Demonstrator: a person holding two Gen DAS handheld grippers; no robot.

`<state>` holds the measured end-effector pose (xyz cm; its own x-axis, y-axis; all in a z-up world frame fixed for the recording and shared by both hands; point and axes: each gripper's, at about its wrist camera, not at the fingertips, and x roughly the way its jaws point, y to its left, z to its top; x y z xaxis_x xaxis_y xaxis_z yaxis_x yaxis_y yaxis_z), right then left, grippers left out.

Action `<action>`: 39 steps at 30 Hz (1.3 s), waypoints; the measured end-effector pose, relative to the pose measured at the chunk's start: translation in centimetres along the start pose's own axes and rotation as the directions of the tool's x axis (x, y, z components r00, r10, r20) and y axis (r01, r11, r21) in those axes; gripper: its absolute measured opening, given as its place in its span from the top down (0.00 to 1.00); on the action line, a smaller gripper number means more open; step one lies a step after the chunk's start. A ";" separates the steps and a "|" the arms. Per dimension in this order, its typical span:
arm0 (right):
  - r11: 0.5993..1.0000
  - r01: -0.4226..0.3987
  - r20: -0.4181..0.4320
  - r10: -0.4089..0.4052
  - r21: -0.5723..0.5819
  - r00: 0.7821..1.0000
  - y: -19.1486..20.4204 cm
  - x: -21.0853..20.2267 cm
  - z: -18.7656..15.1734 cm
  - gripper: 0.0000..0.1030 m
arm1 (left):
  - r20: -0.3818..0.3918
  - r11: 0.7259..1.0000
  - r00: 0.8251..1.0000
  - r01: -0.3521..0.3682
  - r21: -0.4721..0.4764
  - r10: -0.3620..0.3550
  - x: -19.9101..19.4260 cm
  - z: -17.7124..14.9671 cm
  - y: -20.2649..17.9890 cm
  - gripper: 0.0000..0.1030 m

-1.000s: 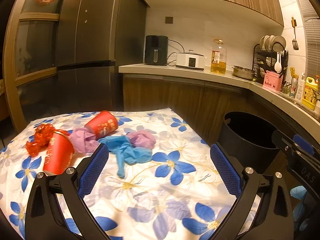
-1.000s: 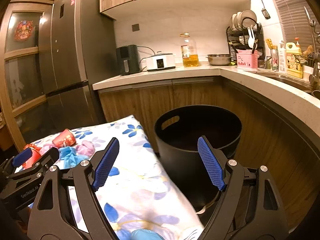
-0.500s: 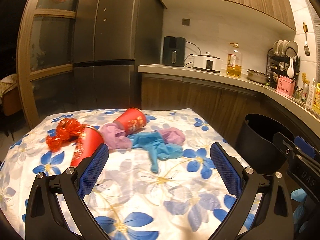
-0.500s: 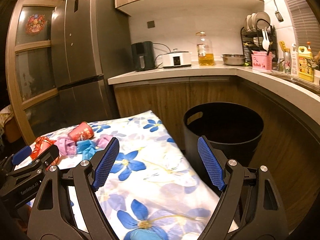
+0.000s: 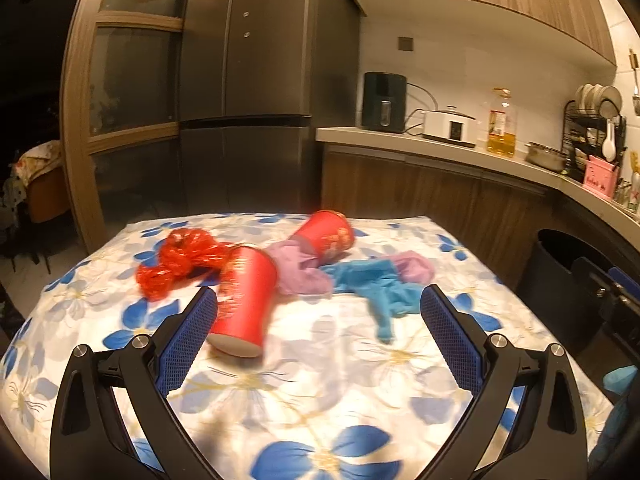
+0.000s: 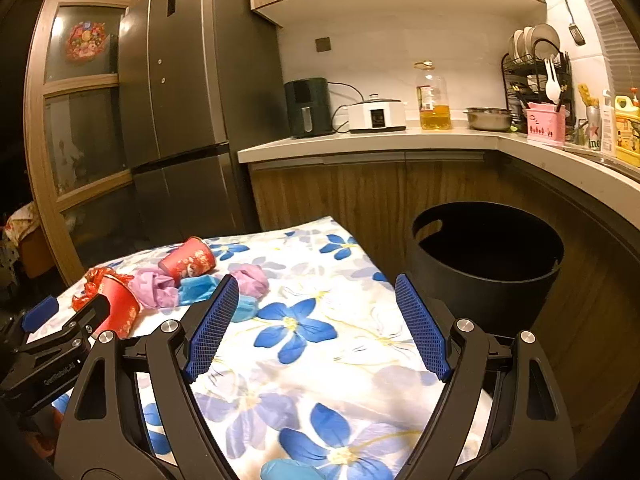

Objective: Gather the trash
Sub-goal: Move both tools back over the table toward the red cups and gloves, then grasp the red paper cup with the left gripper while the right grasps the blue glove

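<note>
Progress: nothing looks collected yet; all the visible litter lies on the table with its glossy flower-print cloth, and what shows of the inside of the round black plastic bin is dark and bare, though I cannot see to its bottom.
Left to do: every piece, by my reckoning.
Left gripper: jaws wide apart, holding nothing, aimed at the pile.
Right gripper: jaws spread wide, holding nothing, over bare cloth, the bin just beyond.
Nearer red paper cup: smooth tapered cylinder on its side, pale base toward me.
Farther red paper cup: on its side too, resting on the purple.
Crumpled red cellophane wrapper: shiny, crinkly, beside the nearer cup.
Limp blue rubber glove: thin, floppy, fingers trailing.
Soft purple gloves: bunched, wrinkled, touching the blue one.
</note>
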<state>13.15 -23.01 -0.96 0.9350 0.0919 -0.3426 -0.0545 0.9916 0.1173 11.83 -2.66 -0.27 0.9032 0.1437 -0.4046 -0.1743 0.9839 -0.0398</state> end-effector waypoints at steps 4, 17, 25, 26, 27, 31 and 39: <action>1.000 -0.017 -0.005 0.017 -0.003 1.000 1.2 0.7 -0.3 0.23 | -0.008 0.999 1.000 -0.028 -0.025 0.028 1.1 0.1 2.0 0.06; 0.996 -0.077 -0.043 0.076 -0.041 0.996 6.0 4.0 -1.4 0.22 | -0.089 0.998 0.995 -0.046 -0.042 0.042 5.9 0.0 5.5 0.06; 0.992 -0.112 -0.064 0.108 -0.064 0.992 8.6 5.9 -1.8 0.22 | -0.156 0.999 0.988 -0.025 -0.042 0.018 8.4 0.0 6.1 0.12; 0.991 -0.114 -0.066 0.109 -0.065 0.992 8.7 6.0 -1.8 0.22 | -0.167 0.999 0.986 -0.020 -0.043 0.012 8.6 -0.1 6.1 0.12; 0.991 -0.116 -0.069 0.111 -0.066 0.991 9.0 6.3 -1.9 0.22 | -0.177 0.999 0.984 -0.014 -0.041 0.007 8.9 -0.3 6.1 0.17; 0.991 -0.118 -0.080 0.112 -0.066 0.990 9.6 7.0 -2.3 0.23 | -0.204 0.999 0.979 0.002 -0.042 -0.010 9.6 -0.6 6.1 0.34; 0.991 -0.110 -0.113 0.101 -0.081 0.988 10.4 9.0 -3.2 0.23 | -0.223 0.997 0.974 0.027 -0.069 -0.042 10.1 -1.1 6.7 0.53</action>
<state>19.91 -11.55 -5.77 0.8790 0.2009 -0.4325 -0.1855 0.9795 0.0780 19.30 5.25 -5.64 0.7997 0.0747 -0.5958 -0.1762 0.9777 -0.1140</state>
